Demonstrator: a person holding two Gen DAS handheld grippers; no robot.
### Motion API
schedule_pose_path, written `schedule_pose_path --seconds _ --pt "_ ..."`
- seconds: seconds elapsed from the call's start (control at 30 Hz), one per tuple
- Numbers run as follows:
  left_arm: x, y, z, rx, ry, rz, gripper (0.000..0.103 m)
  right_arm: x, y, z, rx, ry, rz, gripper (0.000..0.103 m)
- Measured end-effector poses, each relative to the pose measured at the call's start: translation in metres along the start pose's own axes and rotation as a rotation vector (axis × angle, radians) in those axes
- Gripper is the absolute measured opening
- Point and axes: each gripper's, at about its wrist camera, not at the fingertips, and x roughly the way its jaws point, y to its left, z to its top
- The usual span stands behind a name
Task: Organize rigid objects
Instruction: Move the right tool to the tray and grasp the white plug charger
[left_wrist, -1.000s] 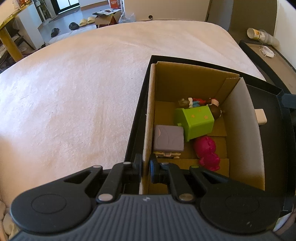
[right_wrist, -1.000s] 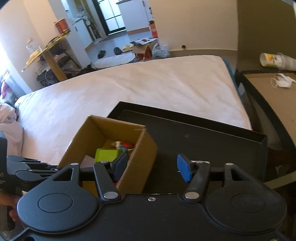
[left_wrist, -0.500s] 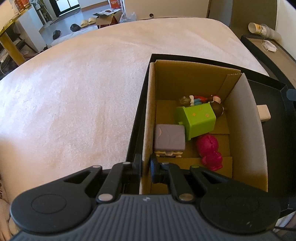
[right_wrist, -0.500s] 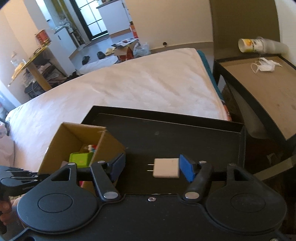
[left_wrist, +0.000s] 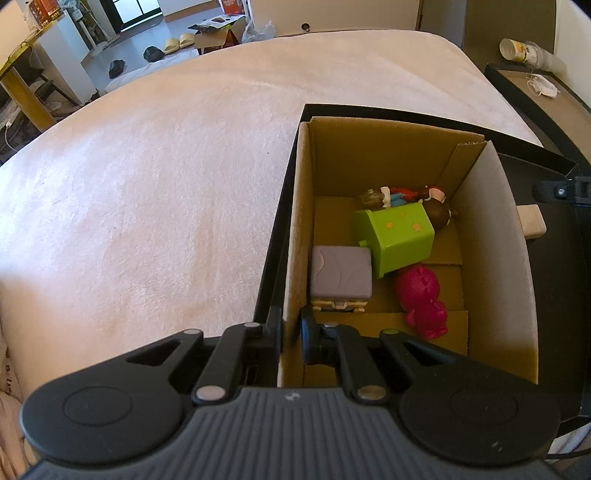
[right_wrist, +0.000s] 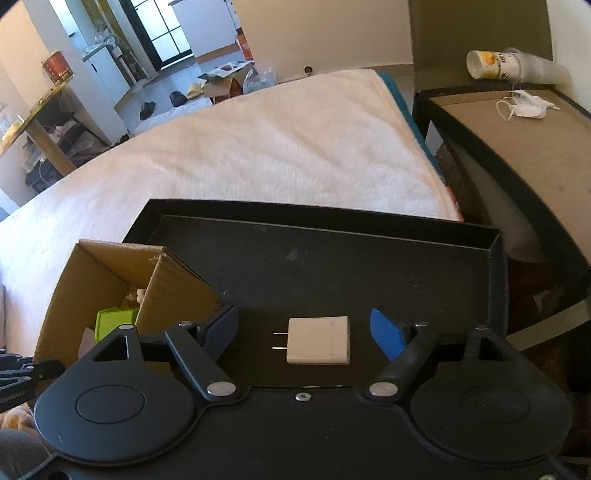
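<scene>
An open cardboard box (left_wrist: 295, 229) stands in a black tray (right_wrist: 332, 258) on the bed. It holds a green toy bin (left_wrist: 395, 236), a grey block (left_wrist: 340, 275), a pink figure (left_wrist: 421, 295) and a small doll (left_wrist: 402, 195). My left gripper (left_wrist: 291, 332) is shut on the box's left wall. A white plug adapter (right_wrist: 319, 340) lies flat on the tray floor, right of the box (right_wrist: 110, 269). My right gripper (right_wrist: 304, 330) is open, its fingers on either side of the adapter without touching it. The adapter's end also shows in the left wrist view (left_wrist: 532, 223).
The white bed cover (left_wrist: 147, 192) spreads left and behind the tray. A brown side table (right_wrist: 517, 147) stands to the right with a face mask (right_wrist: 528, 107) and stacked cups (right_wrist: 513, 68). Shoes and clutter lie on the floor far back.
My right gripper has swung right from the box and lowered over the adapter, which now sits between its open fingers. My left gripper keeps its hold on the box wall.
</scene>
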Motion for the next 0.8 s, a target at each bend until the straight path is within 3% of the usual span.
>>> schedule_pose_path --seconds 0.63,0.8 --pt "0.001 0.002 0.000 0.002 0.004 -0.001 0.010 0.055 0.009 -0.014 -0.061 0.098 -0.058 0.079" --pt "0.001 0.001 0.000 0.002 0.004 0.001 0.010 0.058 0.018 -0.017 -0.107 0.081 -0.077 0.079"
